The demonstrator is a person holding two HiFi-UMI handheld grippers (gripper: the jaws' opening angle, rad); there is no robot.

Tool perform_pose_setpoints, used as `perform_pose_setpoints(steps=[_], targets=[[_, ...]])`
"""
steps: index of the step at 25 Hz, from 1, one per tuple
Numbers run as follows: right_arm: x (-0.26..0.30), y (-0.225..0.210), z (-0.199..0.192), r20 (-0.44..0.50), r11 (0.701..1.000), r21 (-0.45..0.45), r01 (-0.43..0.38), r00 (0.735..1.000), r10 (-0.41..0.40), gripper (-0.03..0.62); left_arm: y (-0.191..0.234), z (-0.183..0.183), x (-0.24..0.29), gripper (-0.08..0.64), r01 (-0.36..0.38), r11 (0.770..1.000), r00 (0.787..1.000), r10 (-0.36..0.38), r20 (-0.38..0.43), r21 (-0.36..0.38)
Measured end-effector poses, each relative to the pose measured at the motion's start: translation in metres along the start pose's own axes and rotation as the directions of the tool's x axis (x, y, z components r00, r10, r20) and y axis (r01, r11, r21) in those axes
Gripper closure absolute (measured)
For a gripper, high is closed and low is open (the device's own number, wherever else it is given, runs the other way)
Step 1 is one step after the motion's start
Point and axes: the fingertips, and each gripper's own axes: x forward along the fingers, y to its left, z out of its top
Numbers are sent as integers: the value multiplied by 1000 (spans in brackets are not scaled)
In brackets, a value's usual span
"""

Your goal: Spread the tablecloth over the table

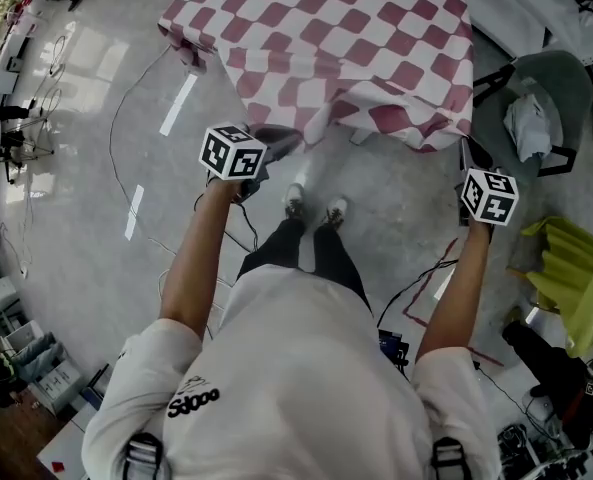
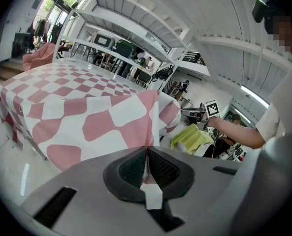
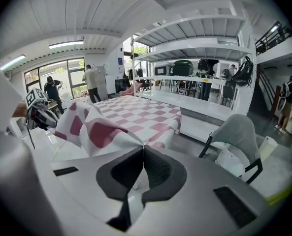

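Across the top of the table (image 2: 37, 149), of which only thin legs show: red-and-white checked fabric tablecloth (image 1: 356, 28), flat over the far and middle part, hanging down the sides, rumpled and raised in folds along the table's near edge.

At the table's near left corner: left gripper (image 2: 146, 154), a grey two-jaw tool with a black-and-white marker cube (image 1: 233, 153), held in the person's left hand. Jaws pressed together on a thin fold of the tablecloth's corner; a white strip running back between the ribbed black pads (image 2: 131, 168); the checked cloth rising straight from the pinch toward the table.

At the table's near right corner: right gripper (image 3: 143, 149), of the same build, with its own marker cube (image 1: 490, 196). Jaws likewise closed on the tablecloth, the gathered corner fanning out from the meeting line of the pads (image 3: 158, 168) in a peaked fold.

Just short of the table's near edge, between the two outstretched arms: pair of white shoes (image 1: 296, 200) on the pale grey floor (image 1: 96, 268).

Right of the table: grey shell chair with black frame (image 1: 561, 78), a crumpled white item (image 1: 531, 128) on its seat. Nearer than the table on the same side: heap of yellow-green fabric (image 1: 576, 268).

Left of the table: thin dark cables (image 1: 116, 138) looping over the floor.

Beyond the table's far side: white shelving racks (image 3: 195, 38).
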Motion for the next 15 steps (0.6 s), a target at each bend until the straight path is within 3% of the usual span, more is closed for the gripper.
perform_pose_setpoints(steps=[8,15], targets=[[-6,6,-1,-9,999,-33,-25,1000,25,569,1,-12,-14,525,-14,1000,1000,14,10,-16],[-3,31,-3,91,996,64,-56,995,50,568,11,-43,-16,525,-21,999,999,20,-34,-48]])
